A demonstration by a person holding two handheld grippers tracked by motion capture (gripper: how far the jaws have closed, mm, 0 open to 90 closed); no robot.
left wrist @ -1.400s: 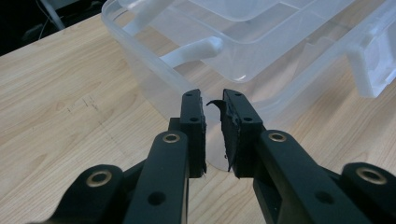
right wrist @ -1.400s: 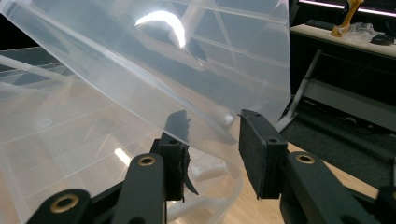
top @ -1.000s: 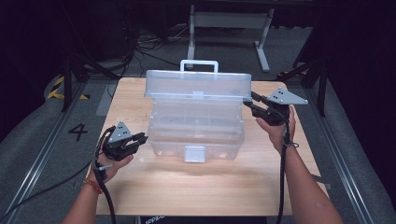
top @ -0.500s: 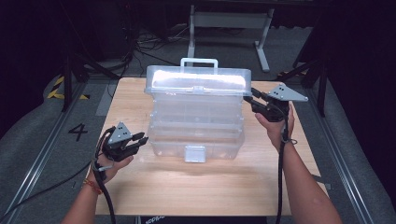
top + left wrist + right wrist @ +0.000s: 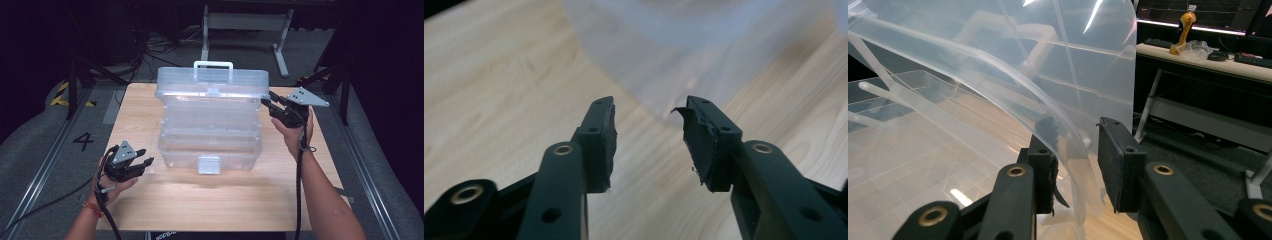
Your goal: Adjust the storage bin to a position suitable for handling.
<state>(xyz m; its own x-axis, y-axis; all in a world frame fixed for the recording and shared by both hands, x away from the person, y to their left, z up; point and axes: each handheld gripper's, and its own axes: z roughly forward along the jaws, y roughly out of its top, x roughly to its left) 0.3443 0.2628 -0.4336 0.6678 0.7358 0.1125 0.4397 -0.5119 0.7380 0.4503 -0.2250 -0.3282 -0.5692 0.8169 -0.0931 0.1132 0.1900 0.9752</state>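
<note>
Clear toolbox (image 5: 210, 125) on wooden table (image 5: 210, 200), dark room, lid (image 5: 212, 80) raised, right gripper (image 5: 270, 106) grasping lid, left gripper (image 5: 142, 159) opening, empty

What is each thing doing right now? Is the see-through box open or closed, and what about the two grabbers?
Clear plastic toolbox: upright on the table, lid lifted open.
Right gripper: jaws set around the lid's edge; a firm pinch can't be told.
Left gripper: jaws just opening, nothing between them, apart from the box.
Front latch: hanging down, unfastened.
</note>
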